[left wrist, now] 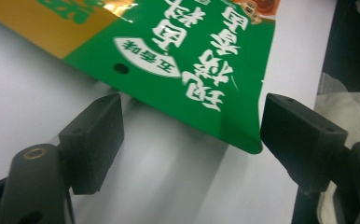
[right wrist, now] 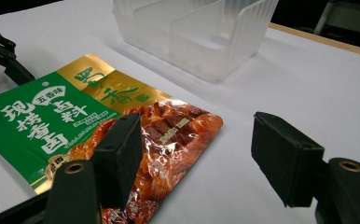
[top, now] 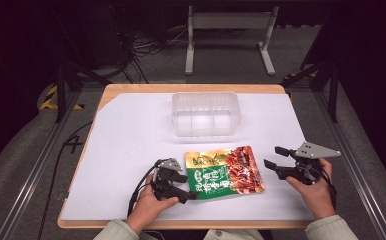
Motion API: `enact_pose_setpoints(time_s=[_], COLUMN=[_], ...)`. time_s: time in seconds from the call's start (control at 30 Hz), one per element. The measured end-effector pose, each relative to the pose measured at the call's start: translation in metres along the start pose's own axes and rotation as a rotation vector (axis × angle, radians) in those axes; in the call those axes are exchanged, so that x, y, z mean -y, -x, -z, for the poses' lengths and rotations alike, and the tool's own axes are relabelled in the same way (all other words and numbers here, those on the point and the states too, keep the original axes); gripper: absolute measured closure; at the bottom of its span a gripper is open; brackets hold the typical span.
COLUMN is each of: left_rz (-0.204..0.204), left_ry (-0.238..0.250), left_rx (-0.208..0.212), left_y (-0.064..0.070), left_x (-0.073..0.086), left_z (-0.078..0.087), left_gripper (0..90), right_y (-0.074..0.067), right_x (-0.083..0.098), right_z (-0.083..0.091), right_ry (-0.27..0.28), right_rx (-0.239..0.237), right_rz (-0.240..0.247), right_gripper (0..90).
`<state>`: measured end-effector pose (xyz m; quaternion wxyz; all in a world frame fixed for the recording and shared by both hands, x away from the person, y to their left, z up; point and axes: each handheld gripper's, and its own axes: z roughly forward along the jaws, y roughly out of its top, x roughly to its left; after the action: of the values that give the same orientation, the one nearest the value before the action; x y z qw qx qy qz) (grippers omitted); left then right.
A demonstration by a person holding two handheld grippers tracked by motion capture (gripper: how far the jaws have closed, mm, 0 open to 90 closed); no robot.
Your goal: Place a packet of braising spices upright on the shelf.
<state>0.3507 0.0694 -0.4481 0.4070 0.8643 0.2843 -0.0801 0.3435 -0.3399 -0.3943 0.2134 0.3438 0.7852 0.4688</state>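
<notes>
High view: a flat, glossy green, gold and red snack pouch (top: pixel 225 173) lies on the white-covered tabletop (top: pixel 131 130), just on the person's side of a clear plastic divided bin (top: pixel 206 114). The left tongs (top: pixel 184 194) meet the pouch's near left corner; the right tongs (top: pixel 271 156) hover just right of the pouch, jaws wide, holding nothing.

Left gripper view: the left jaws stand wide astride the green corner, pads not pressing, probably lined up to pinch that thin edge.

Right gripper view: the right jaws are spread and empty, apparently waiting. The pouch shows white characters on green, a gold band, and a shiny panel picturing reddish meat.
</notes>
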Motion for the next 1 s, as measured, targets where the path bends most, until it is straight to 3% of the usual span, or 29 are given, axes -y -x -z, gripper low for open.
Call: enact_pose_setpoints(time_s=[0.23,0.43,0.63,0.87,1.0], left_rz=[-0.018,0.002,-0.009,-0.013,-0.027], left_ry=[0.016,0.019,0.02,0.036,0.032], left_rx=[0.021,0.042,-0.018,-0.02,-0.054], left_y=[0.004,0.007,0.011,0.012,0.015], left_x=[-0.006,-0.013,-0.015,-0.013,-0.013], left_z=[-0.006,-0.02,-0.024,-0.024,-0.025], left_gripper=[25.1,23.9,29.1,32.5,30.9], right_y=[-0.001,-0.001,0.0,-0.001,-0.002], right_x=[0.002,0.003,0.003,0.002,0.001], right_z=[0.003,0.006,0.006,0.005,0.003], right_ry=[-0.002,0.003,0.004,0.008,0.006], right_rx=[0.007,0.014,0.014,0.008,0.006], right_rz=[-0.003,-0.006,-0.006,-0.003,0.001], right_gripper=[33.5,33.4,33.3,33.2,33.2])
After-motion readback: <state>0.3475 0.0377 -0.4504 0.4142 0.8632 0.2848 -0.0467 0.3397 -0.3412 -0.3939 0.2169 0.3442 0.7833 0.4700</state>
